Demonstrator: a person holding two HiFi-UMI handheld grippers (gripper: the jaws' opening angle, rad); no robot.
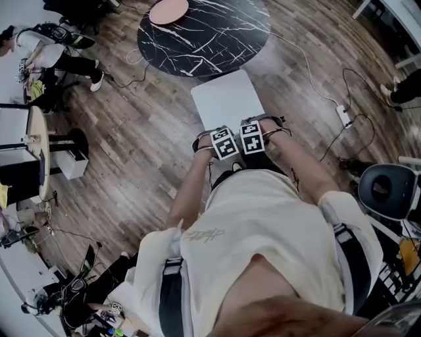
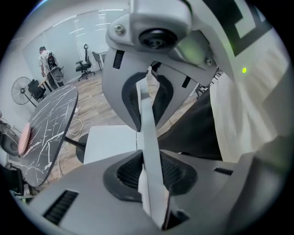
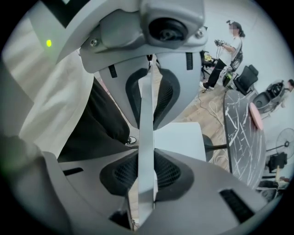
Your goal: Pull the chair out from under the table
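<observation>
A white chair stands on the wood floor, its seat just off the edge of the round black marble table. Both grippers sit side by side on the near top edge of the chair back. In the head view my left gripper and right gripper show their marker cubes. In the left gripper view the left gripper is shut on the thin white chair back, with the seat beyond. In the right gripper view the right gripper clamps the same chair back.
A pink plate lies on the table. A cable runs to a power strip on the floor at right. A dark chair stands at right, and a person sits at upper left. A small round side table stands left.
</observation>
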